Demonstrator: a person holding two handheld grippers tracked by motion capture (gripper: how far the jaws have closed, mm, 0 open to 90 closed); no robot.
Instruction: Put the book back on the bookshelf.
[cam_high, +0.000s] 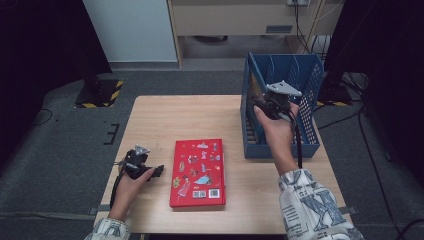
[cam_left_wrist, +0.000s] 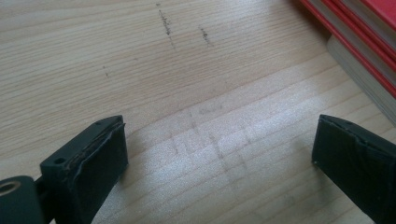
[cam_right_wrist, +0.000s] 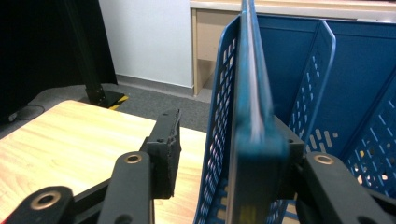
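A red picture book (cam_high: 197, 172) lies flat on the wooden table (cam_high: 165, 115), and its corner (cam_left_wrist: 369, 28) lies beyond my left gripper. My left gripper (cam_high: 152, 171) rests just left of it, open (cam_left_wrist: 219, 149) over bare wood. A blue file rack (cam_high: 300, 75) stands at the table's right. A thin book (cam_high: 255, 91) stands upright against its left wall. My right gripper (cam_high: 265, 107) straddles that wall (cam_right_wrist: 219, 116) and the book's edge (cam_right_wrist: 254, 140). The left pad (cam_right_wrist: 170, 149) stands off the wall outside; the right one is hidden behind the book.
The rack (cam_right_wrist: 355, 70) has upright dividers and perforated sides, with its inner compartments showing blue. Dark stands and cables crowd the floor at the right (cam_high: 345, 85). A black-and-yellow base plate (cam_high: 100, 92) sits on the floor beyond the table's left.
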